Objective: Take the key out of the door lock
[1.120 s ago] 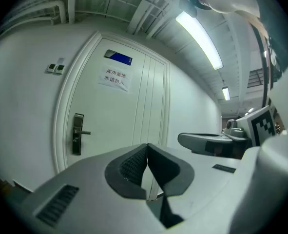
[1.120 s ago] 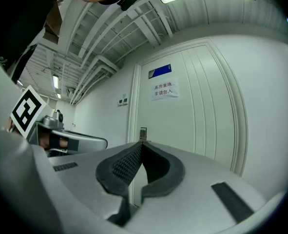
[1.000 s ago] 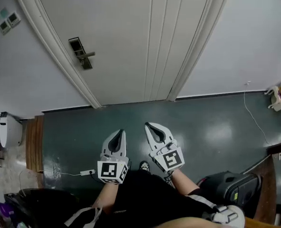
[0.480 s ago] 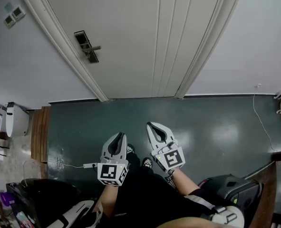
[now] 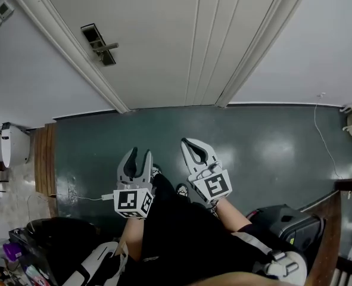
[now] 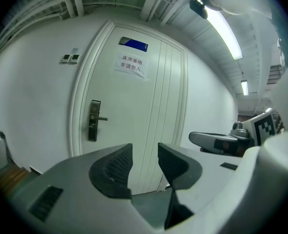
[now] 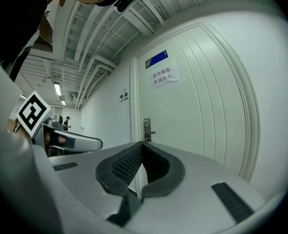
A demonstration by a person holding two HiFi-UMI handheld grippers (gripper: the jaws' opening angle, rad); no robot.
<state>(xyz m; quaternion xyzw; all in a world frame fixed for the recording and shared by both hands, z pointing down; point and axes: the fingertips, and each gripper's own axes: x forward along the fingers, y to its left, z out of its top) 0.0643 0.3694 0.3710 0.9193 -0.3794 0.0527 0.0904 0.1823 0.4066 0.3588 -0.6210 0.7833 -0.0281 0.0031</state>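
On the door [image 6: 134,111], a paper notice [image 6: 131,65] in Chinese sits under a blue plate [image 6: 133,44]. The left tool [image 6: 144,162] is opening, empty; the right tool [image 7: 142,147] is closed.

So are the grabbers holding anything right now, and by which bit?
No, nothing is held. The left gripper has its jaws opening with only air between them. The right gripper has its jaws together and empty. The door lock is across the floor, untouched.

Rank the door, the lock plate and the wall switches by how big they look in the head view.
1. door, by far.
2. lock plate.
3. wall switches, a bit smaller; close enough to be unsure.
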